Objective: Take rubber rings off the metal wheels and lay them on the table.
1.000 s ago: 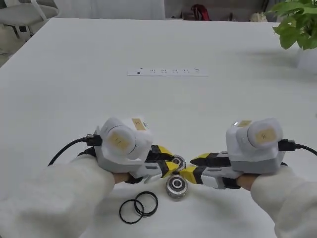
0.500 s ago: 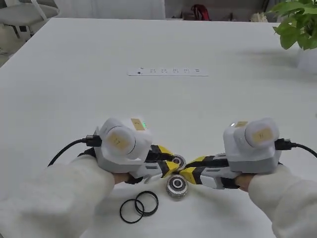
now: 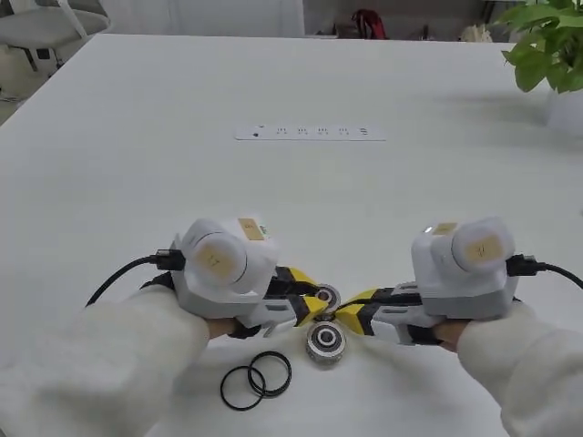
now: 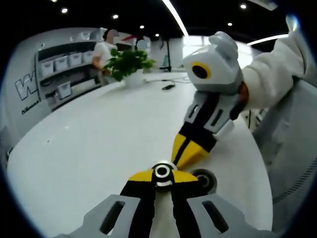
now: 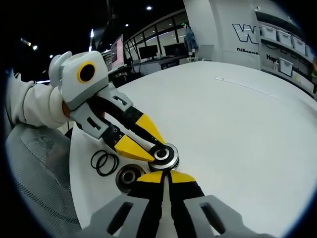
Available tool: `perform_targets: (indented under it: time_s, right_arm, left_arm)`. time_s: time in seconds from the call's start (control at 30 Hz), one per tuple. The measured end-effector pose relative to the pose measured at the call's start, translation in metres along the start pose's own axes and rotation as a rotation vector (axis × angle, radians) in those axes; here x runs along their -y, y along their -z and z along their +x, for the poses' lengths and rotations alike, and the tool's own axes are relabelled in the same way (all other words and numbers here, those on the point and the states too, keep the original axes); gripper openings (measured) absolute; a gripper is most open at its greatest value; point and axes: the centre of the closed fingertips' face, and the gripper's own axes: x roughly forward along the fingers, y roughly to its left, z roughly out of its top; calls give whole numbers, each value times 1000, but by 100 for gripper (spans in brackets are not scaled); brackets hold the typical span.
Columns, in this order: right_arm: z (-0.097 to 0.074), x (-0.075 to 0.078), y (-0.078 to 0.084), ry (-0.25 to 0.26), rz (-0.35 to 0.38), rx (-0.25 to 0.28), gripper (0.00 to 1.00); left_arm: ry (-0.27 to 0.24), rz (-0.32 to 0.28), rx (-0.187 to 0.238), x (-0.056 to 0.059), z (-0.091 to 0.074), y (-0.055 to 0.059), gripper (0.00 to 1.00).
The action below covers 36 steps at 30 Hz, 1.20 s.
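1. The left gripper (image 3: 310,304) is clamped on a wheel (image 3: 326,297). Its yellow tips press on the wheel's two faces and hold it just above the table (image 3: 182,137), near the front edge.
2. In the left gripper view the wheel (image 4: 162,171) sits right between the tips, hub facing the camera.
3. The right gripper (image 3: 347,319) comes in from the right with its jaws drawn together, only a thin slit between them. Its tips touch the held wheel's rim.
4. In the right gripper view its tips (image 5: 166,176) meet just under the wheel (image 5: 165,154). I cannot tell whether they pinch the rubber ring.
5. A second wheel (image 3: 325,340) lies flat on the table, just nearer than the tips.
6. Two rings (image 3: 256,379) lie overlapping on the table, left of the second wheel.
7. A power strip (image 3: 310,133) lies far across the table.
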Motion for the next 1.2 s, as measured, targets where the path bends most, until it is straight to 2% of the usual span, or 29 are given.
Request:
perform_targets:
  time_s: [0.27,0.63,0.83,0.93,1.07,1.1,1.2]
  right_arm:
    - [1,6,-1,38,44,-15,0]
    - [-4,10,-4,43,143,8,0]
    - [-10,19,-19,44,296,107,0]
    - [-10,19,-11,56,275,81,0]
    - [-5,6,-1,0,210,41,0]
    - [-2,3,0,-8,174,32,0]
    - [2,0,0,-5,138,19,13]
  left_arm:
    - [-2,6,-3,-1,-2,1,12]
    - [-3,16,-1,0,-5,1,9]
    - [-4,11,2,0,-5,1,9]
    - [-4,10,5,0,-5,1,9]
    - [-3,9,7,0,-5,1,9]
    - [-3,7,9,0,-5,1,9]
    - [-3,5,12,0,-5,2,9]
